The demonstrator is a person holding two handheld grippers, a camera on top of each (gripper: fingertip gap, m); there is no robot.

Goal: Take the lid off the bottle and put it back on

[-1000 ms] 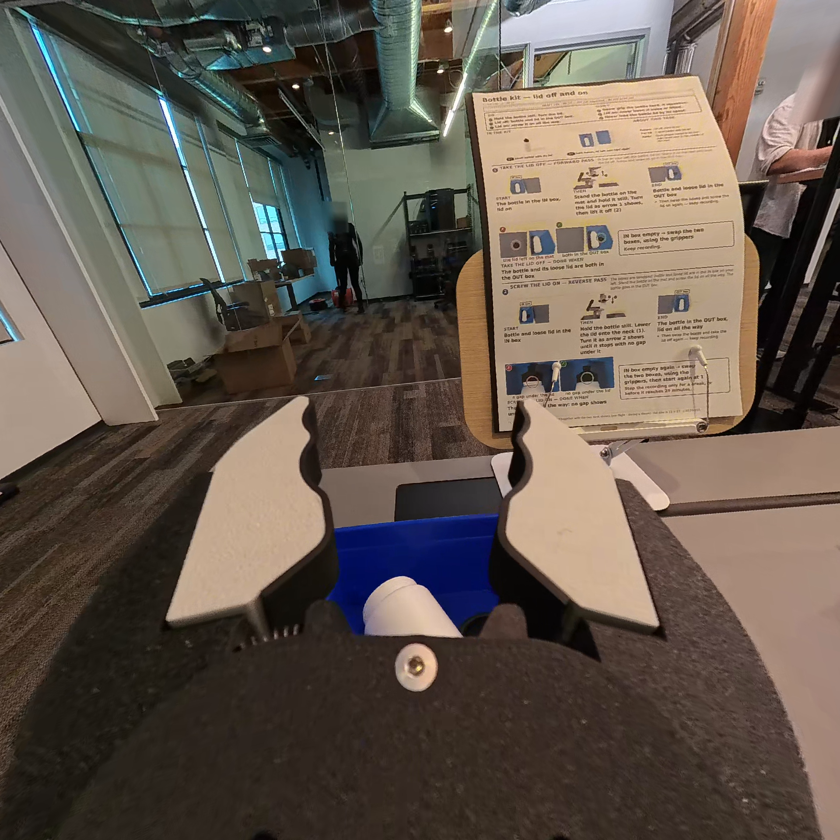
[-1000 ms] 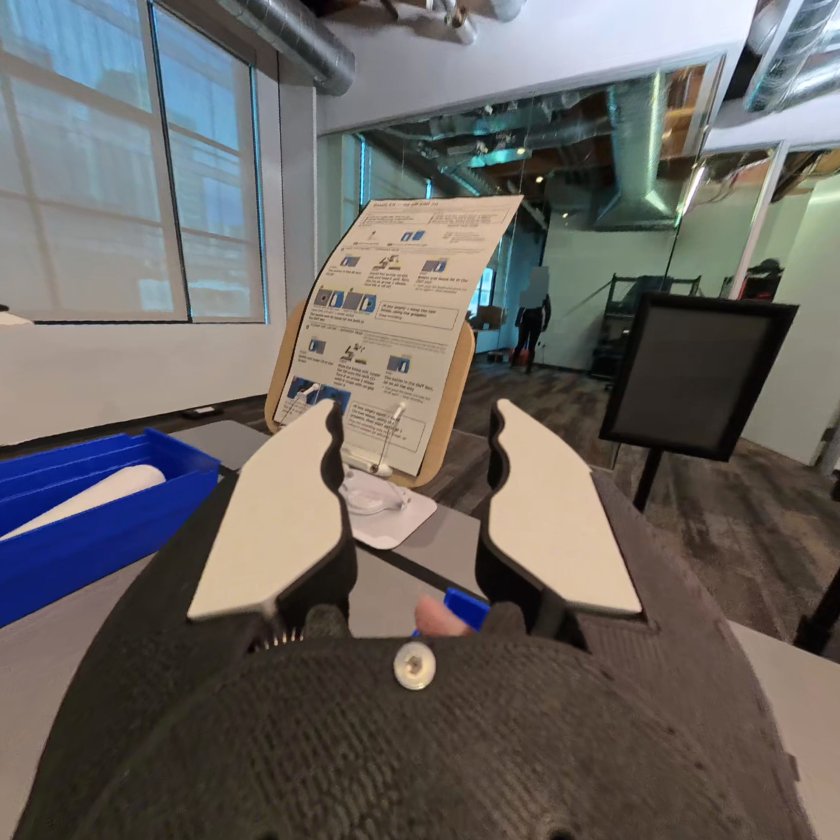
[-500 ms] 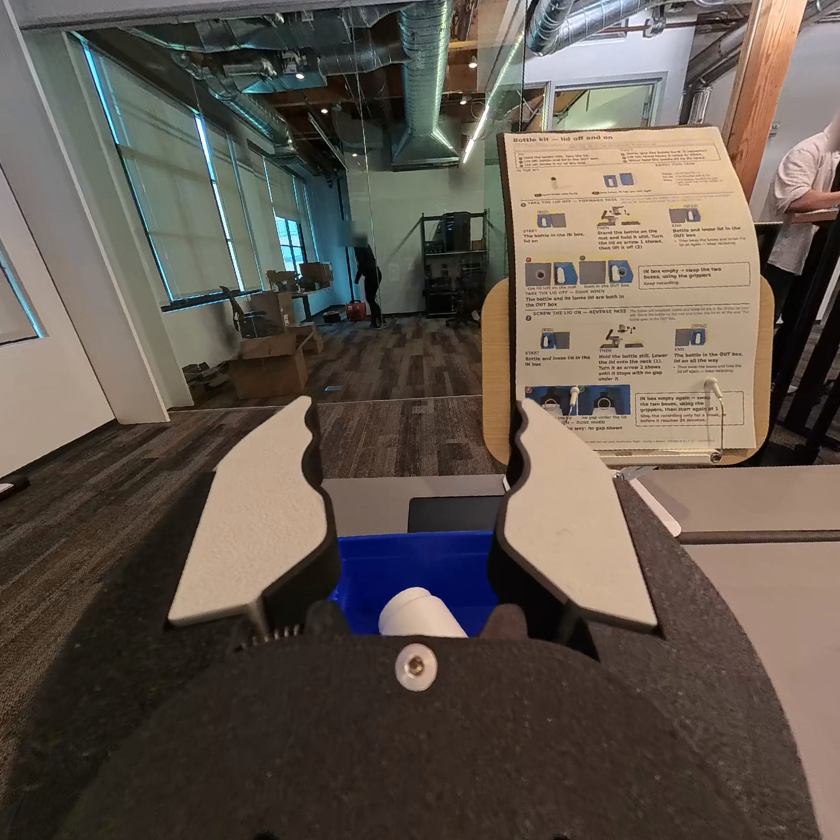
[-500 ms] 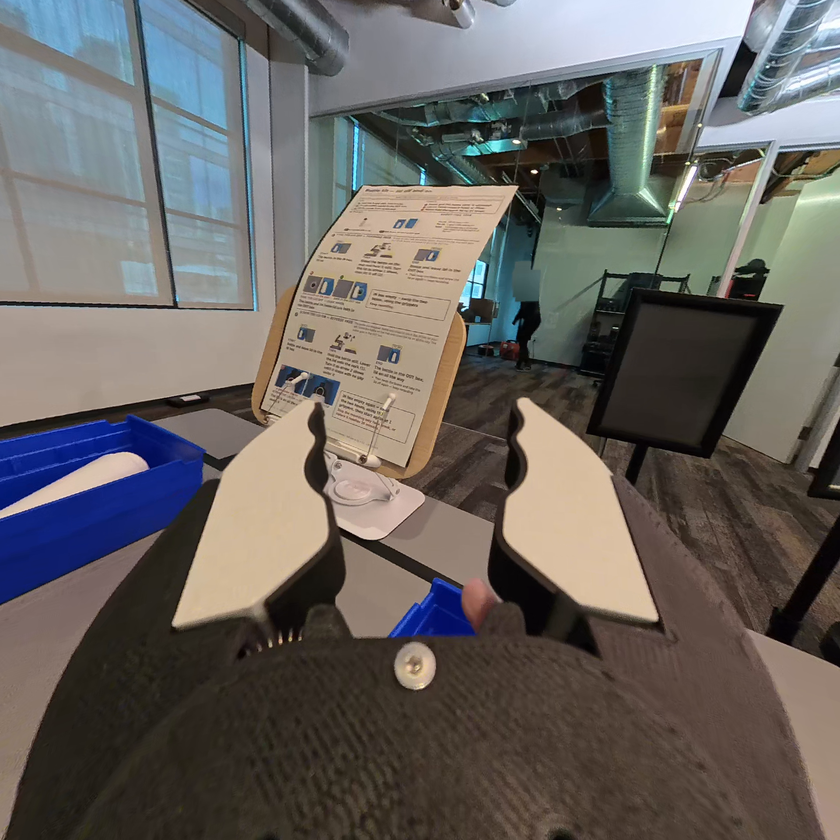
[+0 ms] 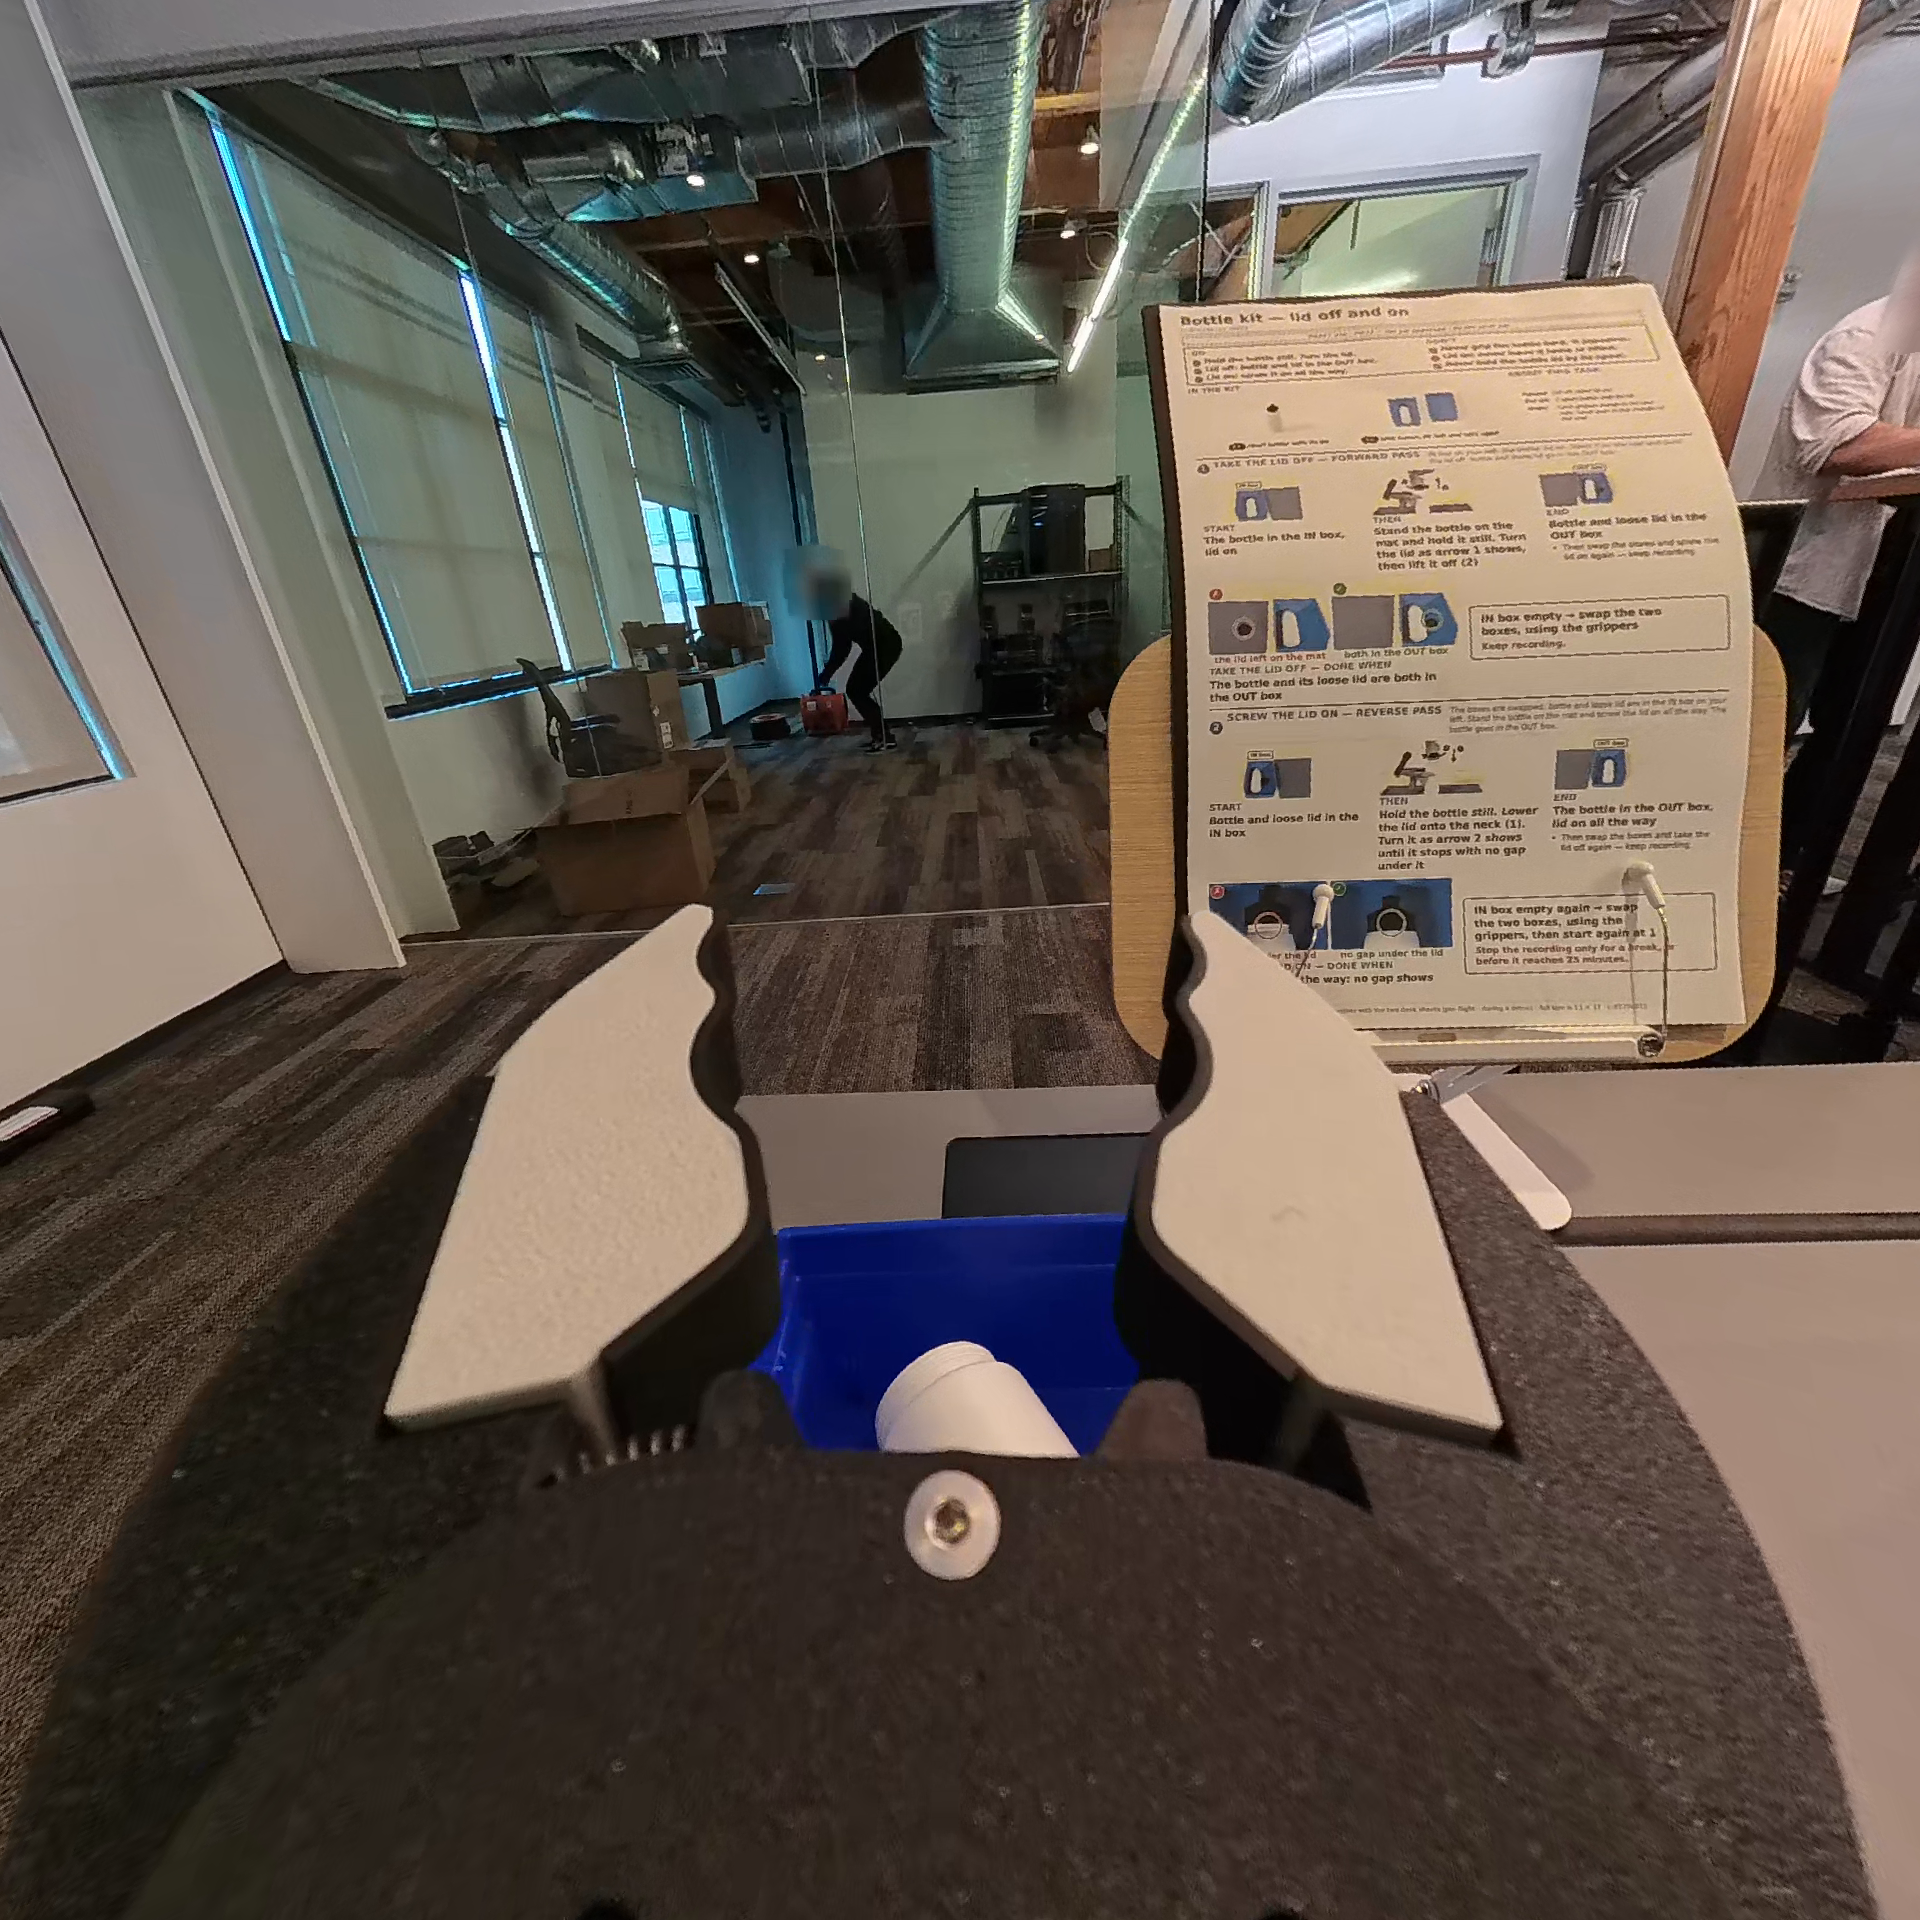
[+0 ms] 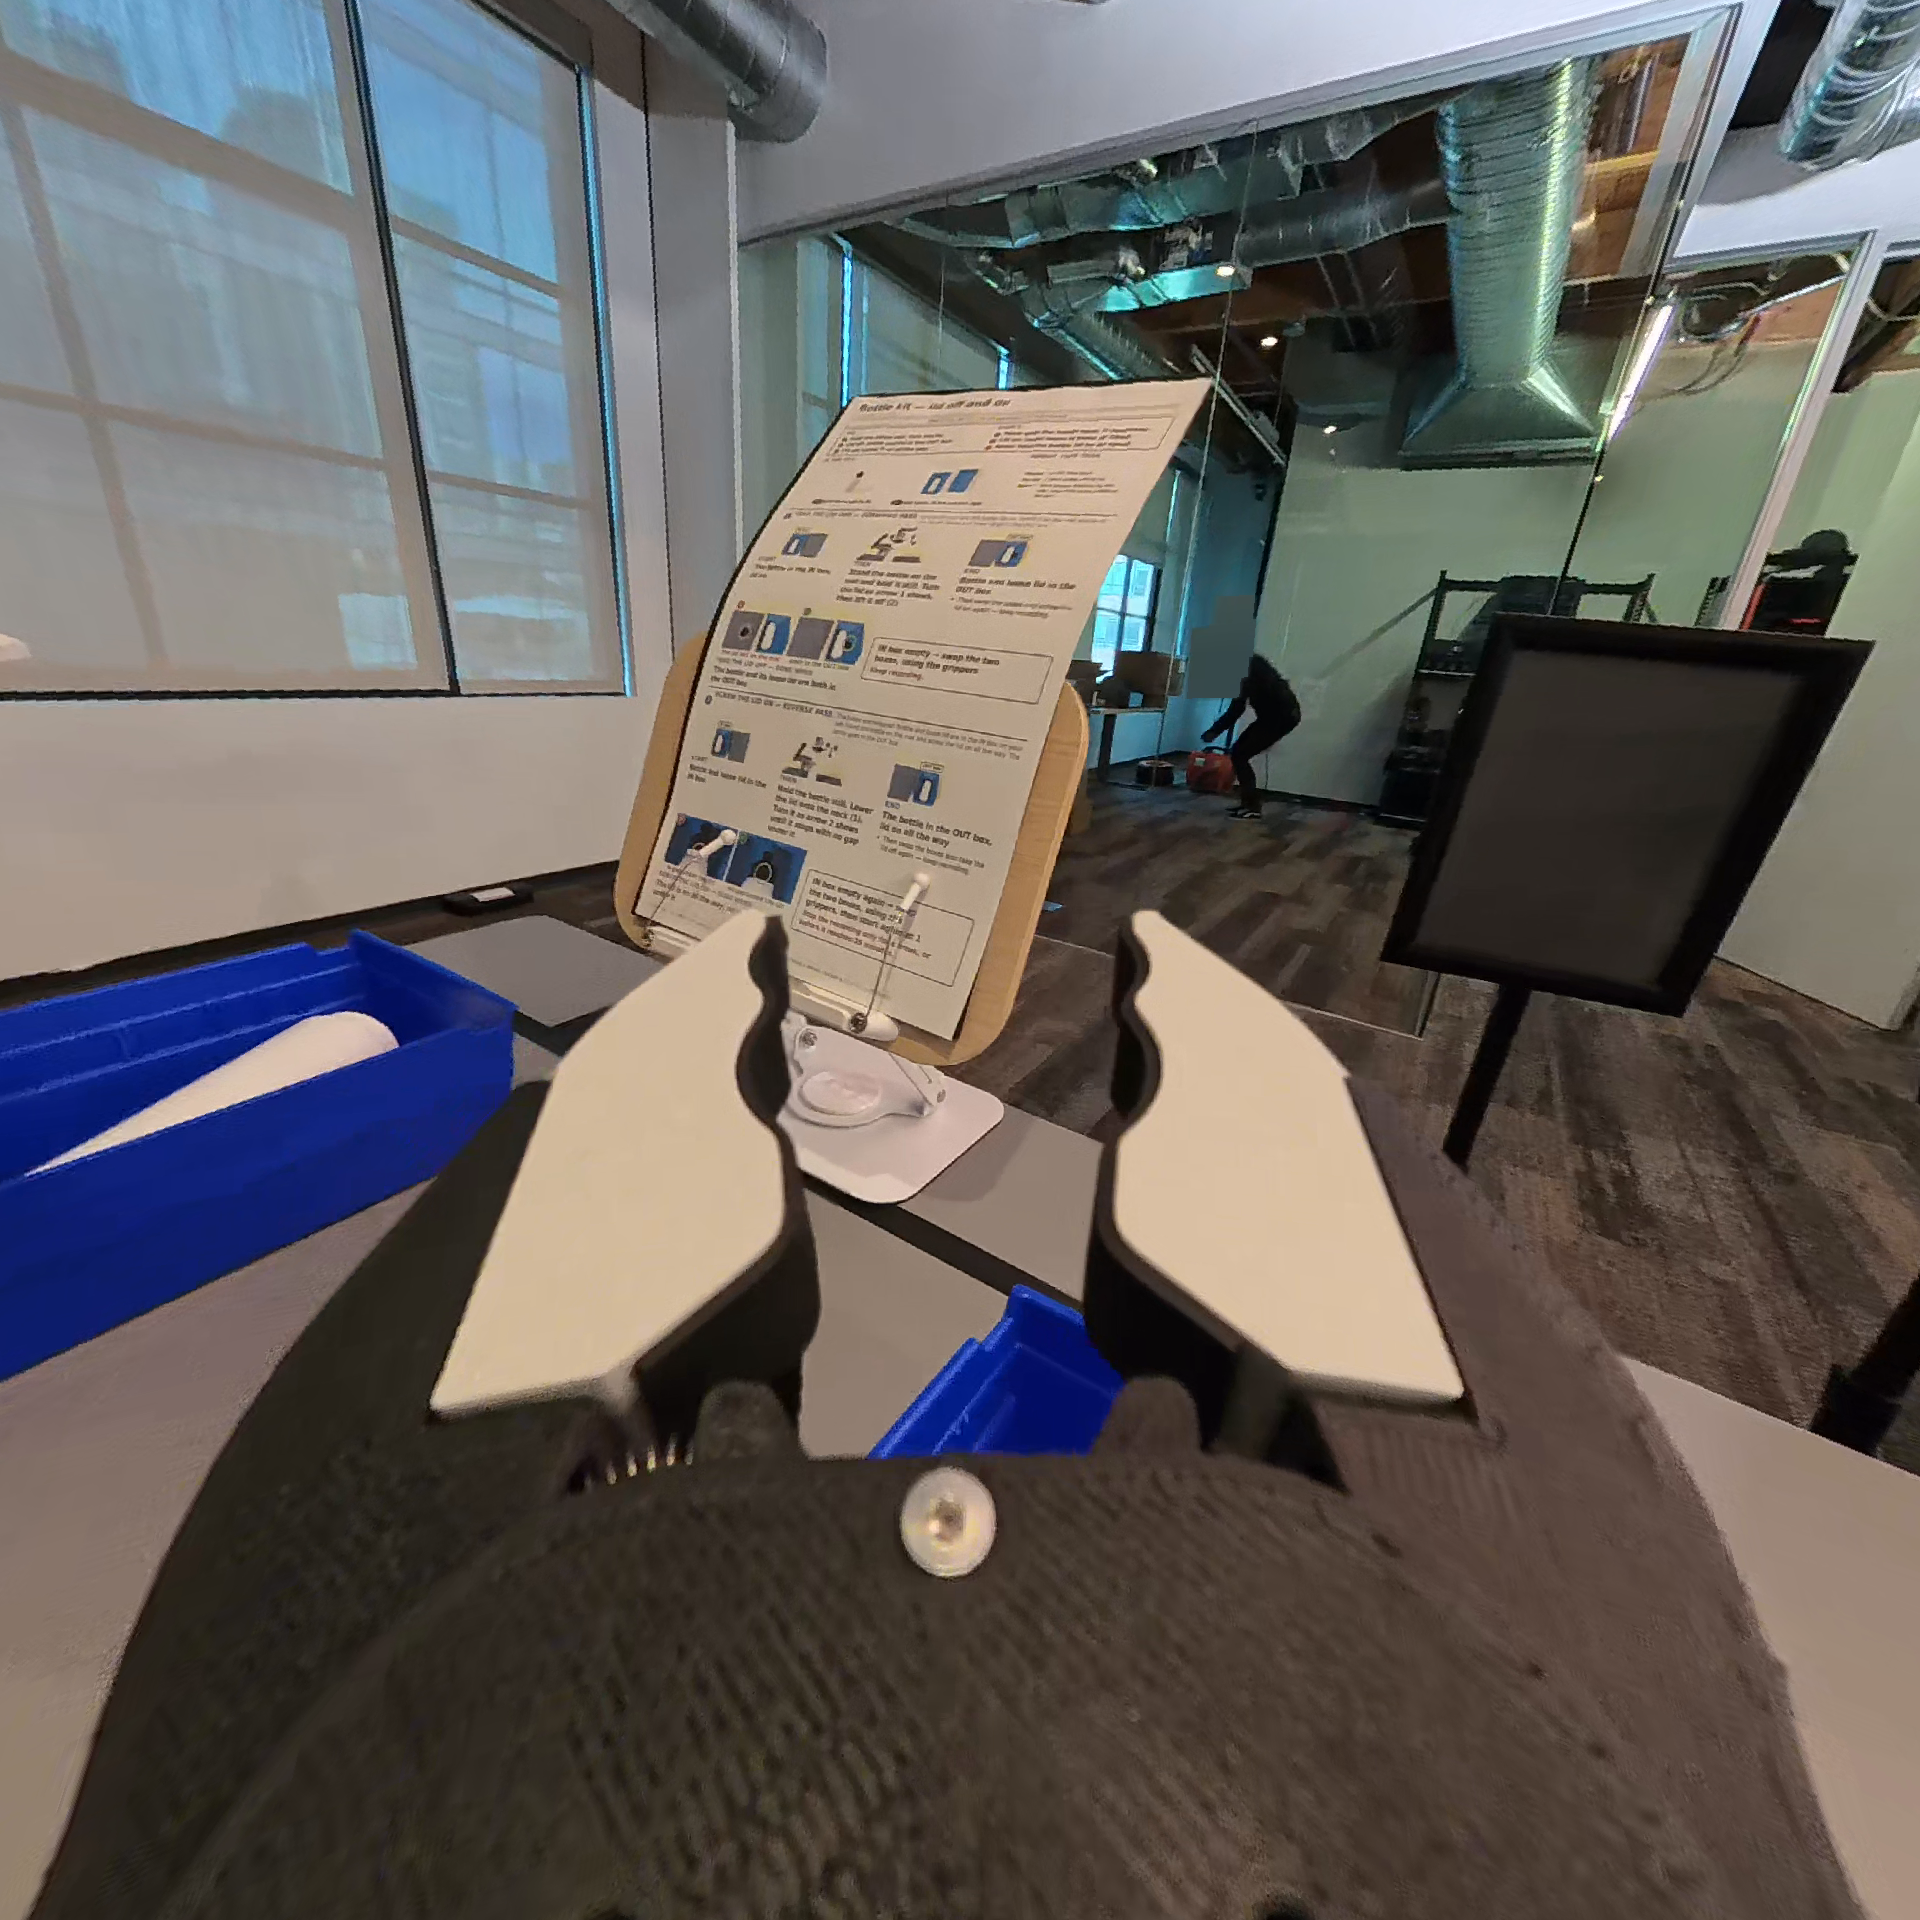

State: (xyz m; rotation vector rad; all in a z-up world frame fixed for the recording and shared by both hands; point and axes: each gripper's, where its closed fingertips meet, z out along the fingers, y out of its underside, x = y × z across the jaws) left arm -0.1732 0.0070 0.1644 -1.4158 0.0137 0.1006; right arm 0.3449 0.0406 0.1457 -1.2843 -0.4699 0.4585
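Left claw (image 5: 945,1023) wide, empty, poised above white bottle (image 5: 971,1403) lying in near blue bin (image 5: 951,1283); threaded neck apparently bare, lid unseen. Right claw (image 6: 945,997) wide too, over second bin's corner (image 6: 997,1387). Risks: round body rolling aside, fingers striking bin wall; farther, instruction stand (image 5: 1444,665) easily knocked

Wood-plank floor (image 5: 914,831), tall windows (image 5: 416,499) left, glass partition, exposed ceiling ducts (image 5: 966,208).

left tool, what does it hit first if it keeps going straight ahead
Probably the white bottle lying in the blue bin between the open left tool's fingers; depth is unclear.
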